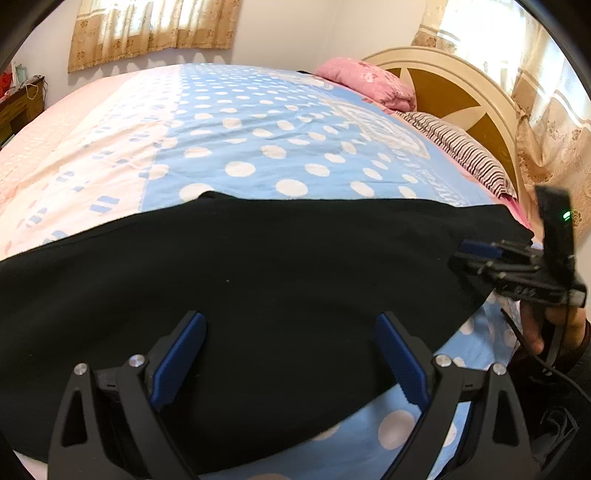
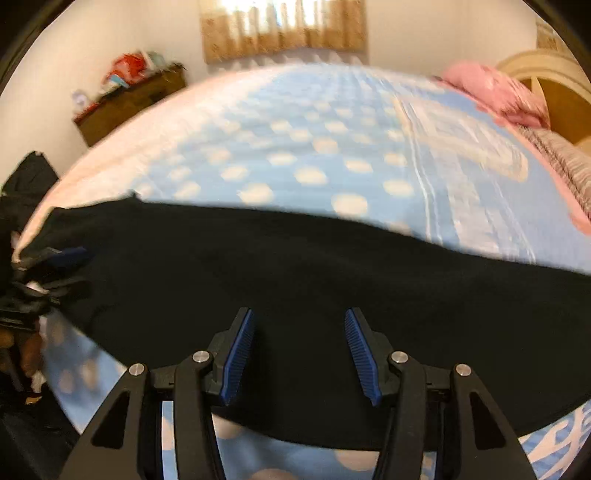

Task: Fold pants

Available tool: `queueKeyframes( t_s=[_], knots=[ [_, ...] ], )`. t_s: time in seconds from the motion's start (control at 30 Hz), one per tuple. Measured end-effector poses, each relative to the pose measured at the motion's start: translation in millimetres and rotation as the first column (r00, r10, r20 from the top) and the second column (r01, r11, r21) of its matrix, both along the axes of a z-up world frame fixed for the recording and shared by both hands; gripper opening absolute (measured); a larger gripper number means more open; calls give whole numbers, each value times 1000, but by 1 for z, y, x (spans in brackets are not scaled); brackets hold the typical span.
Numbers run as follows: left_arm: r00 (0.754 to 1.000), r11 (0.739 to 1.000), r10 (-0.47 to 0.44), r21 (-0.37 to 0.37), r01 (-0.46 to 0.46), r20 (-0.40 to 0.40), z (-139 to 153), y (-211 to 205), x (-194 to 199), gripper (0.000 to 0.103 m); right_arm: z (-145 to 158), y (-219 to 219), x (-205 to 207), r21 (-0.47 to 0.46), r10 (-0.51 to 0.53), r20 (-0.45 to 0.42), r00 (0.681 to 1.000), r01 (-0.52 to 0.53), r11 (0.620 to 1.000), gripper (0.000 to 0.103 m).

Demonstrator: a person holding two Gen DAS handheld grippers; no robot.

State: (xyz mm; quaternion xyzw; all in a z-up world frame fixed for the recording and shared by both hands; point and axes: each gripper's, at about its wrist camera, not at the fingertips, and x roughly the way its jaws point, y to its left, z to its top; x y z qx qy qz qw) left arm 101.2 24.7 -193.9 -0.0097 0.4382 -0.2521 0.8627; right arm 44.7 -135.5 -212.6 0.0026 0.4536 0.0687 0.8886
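Pants point(image 1: 258, 295), black and spread flat, lie crosswise along the near edge of the bed, over a blue polka-dot bedspread point(image 1: 258, 147). Just above the dark cloth the left gripper point(image 1: 290, 350) hangs with its blue pads spread wide, pinching nothing; the right gripper point(image 2: 299, 354) hovers likewise, jaws parted and empty (its view is blurred). Farther back sit a striped pillow point(image 1: 465, 155), a pink pillow point(image 1: 369, 81) against the cream headboard point(image 1: 461, 70), then curtains point(image 1: 155, 29).

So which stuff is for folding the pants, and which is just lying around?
For the job: black fabric pants; left gripper; right gripper; blue polka-dot bedspread.

Lying about: pink flowered pillow; striped pillow; brown wooden dresser.
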Motion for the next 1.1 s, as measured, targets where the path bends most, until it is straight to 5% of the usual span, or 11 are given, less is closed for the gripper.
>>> queueKeyframes(
  t_s=[0.13, 0.63, 0.9, 1.1],
  knots=[
    [1000, 1000, 2, -5, -2, -1, 0, 1, 0, 96, -4, 7, -8, -59, 22, 34, 999, -20, 998, 53],
    [997, 998, 67, 20, -68, 42, 10, 23, 4, 96, 0, 5, -6, -55, 27, 12, 1000, -26, 998, 54],
    [941, 942, 316, 80, -327, 120, 22, 95, 17, 96, 39, 30, 23, 0, 140, 56, 989, -140, 990, 54],
    [904, 905, 406, 83, -418, 133, 22, 131, 16, 96, 49, 87, 70, 87, 276, 47, 960, -279, 956, 54]
  ],
)
